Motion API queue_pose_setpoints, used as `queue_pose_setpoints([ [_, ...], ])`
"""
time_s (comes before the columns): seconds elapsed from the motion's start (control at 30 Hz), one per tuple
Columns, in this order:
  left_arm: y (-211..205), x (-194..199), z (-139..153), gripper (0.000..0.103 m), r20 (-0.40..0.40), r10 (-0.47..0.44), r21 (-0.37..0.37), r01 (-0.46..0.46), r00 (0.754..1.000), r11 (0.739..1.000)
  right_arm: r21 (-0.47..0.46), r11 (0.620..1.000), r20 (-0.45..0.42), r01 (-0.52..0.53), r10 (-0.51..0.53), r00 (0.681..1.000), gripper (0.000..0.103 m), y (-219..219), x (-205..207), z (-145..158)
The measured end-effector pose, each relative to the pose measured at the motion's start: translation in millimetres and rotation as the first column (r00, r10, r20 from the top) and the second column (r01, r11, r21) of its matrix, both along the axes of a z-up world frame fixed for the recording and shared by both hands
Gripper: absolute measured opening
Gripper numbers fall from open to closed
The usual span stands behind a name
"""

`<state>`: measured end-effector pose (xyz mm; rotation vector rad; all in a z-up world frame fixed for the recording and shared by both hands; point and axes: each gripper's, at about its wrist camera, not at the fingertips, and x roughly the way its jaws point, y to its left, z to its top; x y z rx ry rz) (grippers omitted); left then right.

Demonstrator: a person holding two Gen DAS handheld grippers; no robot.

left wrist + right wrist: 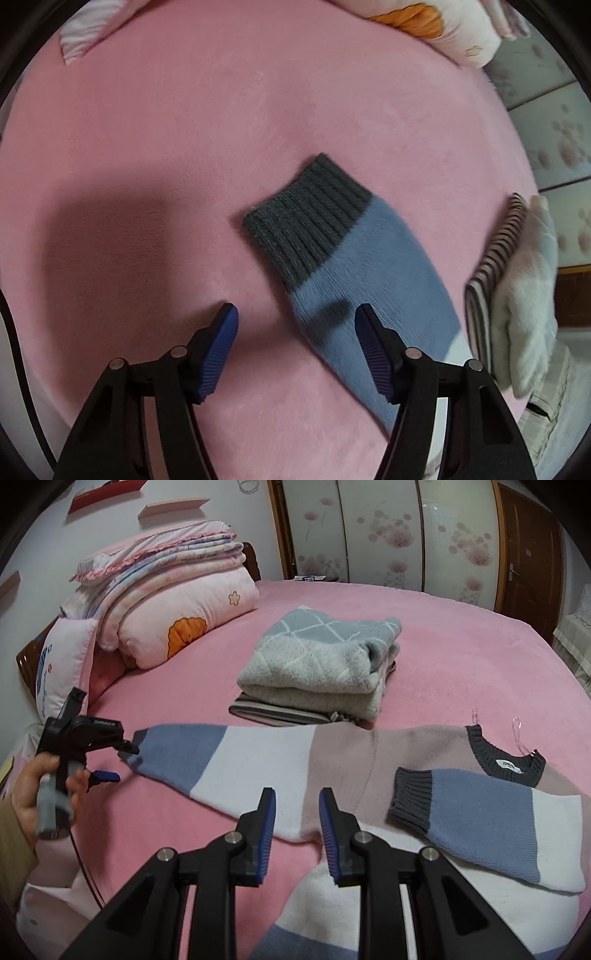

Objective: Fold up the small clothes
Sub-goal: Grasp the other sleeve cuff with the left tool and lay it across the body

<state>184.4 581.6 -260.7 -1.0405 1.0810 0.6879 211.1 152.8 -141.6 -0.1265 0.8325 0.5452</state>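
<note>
One sleeve fills the left wrist view: the grey ribbed cuff [308, 218] sits mid-frame on the pink bed [147, 147] and the blue knit runs to the lower right, still stretched out, not folded in. The left gripper [295, 314] hangs over it with jaws apart, one pad above bare sheet and the other above the blue part; they press on nothing. At the right edge lies a stack of folded clothes [517, 280], so earlier pieces look finished. In the right wrist view the striped sweater [332, 760] lies spread across the middle of the frame, neck at the right. One sleeve [491, 812] is already laid over the body at the lower right; the other reaches left toward the left gripper, held in a hand [29, 805] at the left edge. The right gripper [297, 801] hovers low centre over the sweater's near edge, jaws narrowly apart and empty. By my reckoning, the second sleeve and the body folds remain, then stacking.
</note>
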Motion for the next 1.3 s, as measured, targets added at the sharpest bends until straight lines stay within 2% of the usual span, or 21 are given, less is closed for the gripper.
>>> queue_pose_setpoints([
  [0.07,-2,9,-4,0.061,-0.026,-0.022,0.023,0.022,0.999,0.999,-0.005,1.0,-0.007,0.003,-0.003,1.0,0.024,-3,1,-4],
  [0.1,-4,13,-4,0.048,-0.034,-0.036,0.041,0.037,0.999,0.998,-0.005,1.0,-0.014,0.009,-0.009,1.0,0.024,-5,2,-7],
  [0.13,-5,16,-4,0.04,-0.039,-0.051,0.056,0.053,0.998,0.997,-0.005,1.0,-0.02,0.014,-0.014,1.0,0.024,-8,3,-10],
  [0.17,-8,22,-3,0.018,-0.039,-0.083,0.074,0.086,0.996,0.994,-0.006,1.0,-0.024,0.018,-0.018,1.0,0.024,-9,4,-12],
  [0.2,-11,26,-1,0.009,-0.046,-0.108,0.092,0.112,0.993,0.989,-0.007,1.0,-0.03,0.025,-0.025,0.999,0.024,-12,5,-14],
  [0.33,-29,34,18,0.005,-0.054,-0.167,0.224,0.175,0.984,0.959,-0.01,0.999,-0.043,0.043,-0.044,0.998,0.024,-21,7,-19],
  [0.47,-59,36,55,0.005,0.007,-0.218,0.359,0.201,0.976,0.911,-0.022,0.998,-0.03,0.062,-0.063,0.998,0.024,-34,7,-19],
  [0.57,-94,37,92,0.005,0.082,-0.296,0.427,0.235,0.952,0.873,-0.027,0.996,-0.016,0.086,-0.086,0.996,0.024,-52,7,-17],
  [0.63,-125,38,118,0.005,0.132,-0.366,0.467,0.267,0.921,0.843,-0.027,0.994,-0.011,0.108,-0.108,0.994,0.024,-65,10,-15],
  [0.7,-159,31,146,0.005,0.173,-0.443,0.507,0.306,0.88,0.806,-0.021,0.99,-0.014,0.139,-0.139,0.99,0.024,-82,13,-14],
  [0.77,-199,29,169,0.005,0.211,-0.524,0.531,0.354,0.825,0.77,-0.01,0.986,-0.019,0.169,-0.169,0.985,0.024,-97,16,-13],
  [0.83,-230,35,183,0.005,0.233,-0.574,0.537,0.388,0.785,0.749,0.006,0.979,-0.022,0.203,-0.203,0.979,0.024,-116,18,-11],
  [0.87,-251,39,189,0.005,0.249,-0.607,0.535,0.415,0.755,0.736,0.015,0.976,-0.023,0.218,-0.218,0.976,0.024,-124,18,-9],
  [0.97,-298,45,199,0.005,0.27,-0.666,0.532,0.468,0.696,0.705,0.032,0.966,-0.021,0.257,-0.257,0.966,0.024,-149,16,-5],
  [1.03,-325,54,200,0.005,0.273,-0.694,0.536,0.494,0.666,0.684,0.034,0.961,-0.016,0.274,-0.274,0.962,0.024,-164,13,-2],
  [1.17,-375,62,190,0.005,0.271,-0.735,0.545,0.531,0.621,0.649,0.029,0.953,-0.005,0.302,-0.302,0.953,0.024,-190,8,-1],
  [1.3,-420,64,170,0.005,0.242,-0.766,0.54,0.573,0.596,0.617,0.038,0.939,-0.012,0.343,-0.343,0.939,0.024,-218,4,-3],
])
